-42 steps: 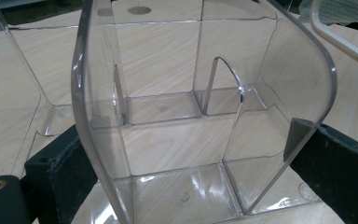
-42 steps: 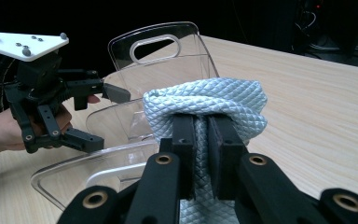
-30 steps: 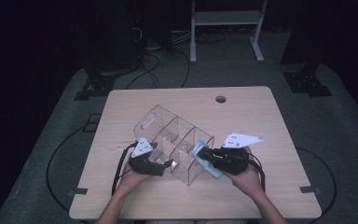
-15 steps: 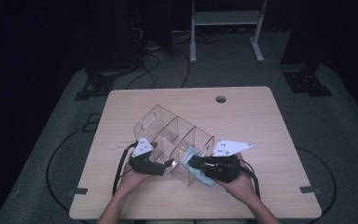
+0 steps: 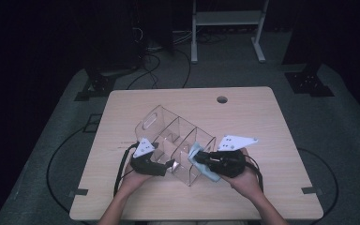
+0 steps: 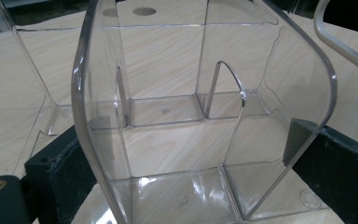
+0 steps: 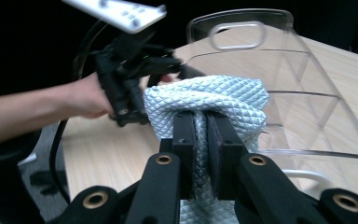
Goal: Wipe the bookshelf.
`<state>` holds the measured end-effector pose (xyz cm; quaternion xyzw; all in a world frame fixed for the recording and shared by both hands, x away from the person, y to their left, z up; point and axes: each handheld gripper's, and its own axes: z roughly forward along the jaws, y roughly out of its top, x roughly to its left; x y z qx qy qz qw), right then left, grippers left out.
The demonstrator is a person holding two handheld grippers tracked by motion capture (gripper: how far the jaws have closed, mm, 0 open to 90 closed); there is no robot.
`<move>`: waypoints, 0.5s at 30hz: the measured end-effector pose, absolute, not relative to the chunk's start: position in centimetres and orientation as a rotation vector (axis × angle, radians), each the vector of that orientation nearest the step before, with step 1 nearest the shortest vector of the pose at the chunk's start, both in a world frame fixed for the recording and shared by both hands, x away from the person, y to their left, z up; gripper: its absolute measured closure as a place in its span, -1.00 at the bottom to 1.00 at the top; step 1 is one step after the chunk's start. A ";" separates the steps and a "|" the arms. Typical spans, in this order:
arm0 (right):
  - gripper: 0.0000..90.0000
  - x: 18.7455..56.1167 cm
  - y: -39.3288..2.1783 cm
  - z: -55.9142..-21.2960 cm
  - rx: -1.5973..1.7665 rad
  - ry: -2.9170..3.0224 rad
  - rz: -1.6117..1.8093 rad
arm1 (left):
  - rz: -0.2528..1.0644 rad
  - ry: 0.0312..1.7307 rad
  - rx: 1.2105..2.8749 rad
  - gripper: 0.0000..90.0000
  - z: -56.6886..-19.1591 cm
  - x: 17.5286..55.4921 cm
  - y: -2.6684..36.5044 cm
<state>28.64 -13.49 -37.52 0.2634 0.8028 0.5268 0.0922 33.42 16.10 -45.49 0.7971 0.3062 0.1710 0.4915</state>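
On table [image 5: 262,122] | left tongs [image 5: 171,164] clamp clear organizer [image 5: 176,136] steady | right tongs [image 7: 200,128] clamp cloth [image 7: 214,100] for wiping

Organizer [image 5: 168,136] on table [image 5: 262,122] centre, running 10 to 4 o'clock; left gripper [image 5: 168,165] at its 7 o'clock wall, right gripper [image 5: 201,159] with cloth [image 5: 196,152] at its 4 o'clock end.

Wooden table [image 5: 272,140] — grey floor mat [image 5: 337,126]
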 end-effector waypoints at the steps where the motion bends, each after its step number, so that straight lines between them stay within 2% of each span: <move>1: 0.82 28.5 -13.4 -37.5 0.759 2.382 1.550 | 0.414 0.742 1.934 -0.91 -45.5 33.4 16.1; 15: 0.82 33.6 -18.5 -38.1 1.053 2.178 1.504 | 0.416 0.739 1.927 -0.90 -45.5 33.4 16.1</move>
